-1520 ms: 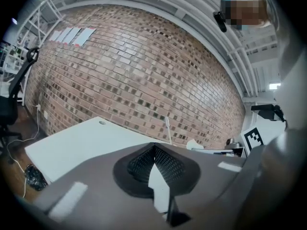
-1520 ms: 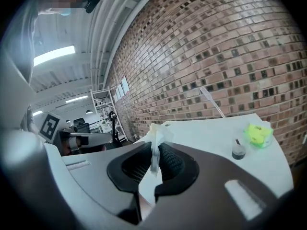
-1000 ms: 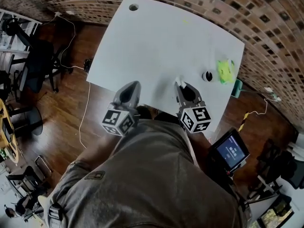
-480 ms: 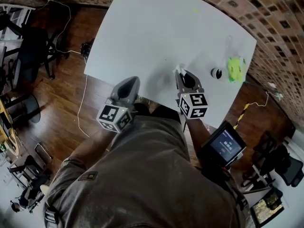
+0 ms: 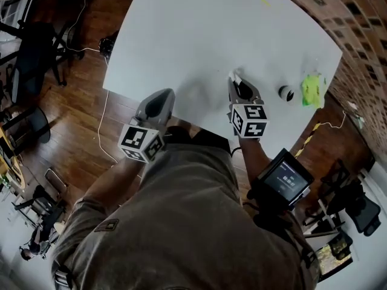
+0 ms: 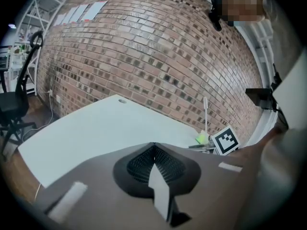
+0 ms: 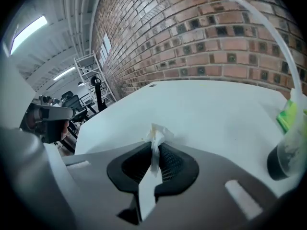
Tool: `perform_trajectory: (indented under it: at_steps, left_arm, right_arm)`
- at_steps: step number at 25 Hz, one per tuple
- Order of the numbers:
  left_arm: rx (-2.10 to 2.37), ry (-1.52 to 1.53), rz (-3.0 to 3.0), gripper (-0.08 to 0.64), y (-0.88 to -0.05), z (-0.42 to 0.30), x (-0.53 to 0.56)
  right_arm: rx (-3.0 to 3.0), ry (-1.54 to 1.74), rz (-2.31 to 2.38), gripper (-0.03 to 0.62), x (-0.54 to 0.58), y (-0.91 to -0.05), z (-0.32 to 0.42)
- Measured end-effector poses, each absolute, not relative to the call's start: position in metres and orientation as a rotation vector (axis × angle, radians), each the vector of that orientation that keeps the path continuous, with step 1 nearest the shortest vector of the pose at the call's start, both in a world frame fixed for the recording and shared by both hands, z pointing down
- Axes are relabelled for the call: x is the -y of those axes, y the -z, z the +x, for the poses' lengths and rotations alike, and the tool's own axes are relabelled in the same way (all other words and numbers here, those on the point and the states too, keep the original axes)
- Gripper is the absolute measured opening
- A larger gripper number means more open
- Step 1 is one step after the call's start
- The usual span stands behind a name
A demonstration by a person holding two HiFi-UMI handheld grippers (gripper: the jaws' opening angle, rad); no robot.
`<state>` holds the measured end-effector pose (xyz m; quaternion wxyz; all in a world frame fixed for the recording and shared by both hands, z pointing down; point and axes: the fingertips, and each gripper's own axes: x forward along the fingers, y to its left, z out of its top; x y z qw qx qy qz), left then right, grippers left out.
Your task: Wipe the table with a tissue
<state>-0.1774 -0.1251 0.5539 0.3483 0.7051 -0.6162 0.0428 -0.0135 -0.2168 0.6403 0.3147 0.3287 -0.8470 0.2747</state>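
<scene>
Brick-walled room, white rectangular table [image 5: 199, 35]. Right gripper [image 5: 237, 82] sits at the table's near edge, fingers [image 7: 169, 161] pinched on a small crumpled white tissue [image 7: 157, 132]. Left gripper [image 6: 153, 146] has its fingers together, empty, just off the near edge. Wiping looks about to start. Next: press the tissue flat and sweep.

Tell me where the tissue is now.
In the head view the tissue is pinched in the right gripper, poking past its tips above the near part of the table, left of the small black object.
</scene>
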Motion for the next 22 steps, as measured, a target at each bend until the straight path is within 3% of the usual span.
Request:
perform_trajectory:
  at_steps: [9, 22]
  left_arm:
    - [1.612, -0.098, 1.789, 0.002, -0.559, -0.196, 0.131]
    - [1.664, -0.028, 1.750, 0.002, -0.552, -0.224, 0.122]
  right_arm:
    - [2.120, -0.692, 0.810, 0.038, 0.219, -0.654, -0.022]
    - [1.949, -0.200, 0.348, 0.038, 0.197, -0.656, -0.073]
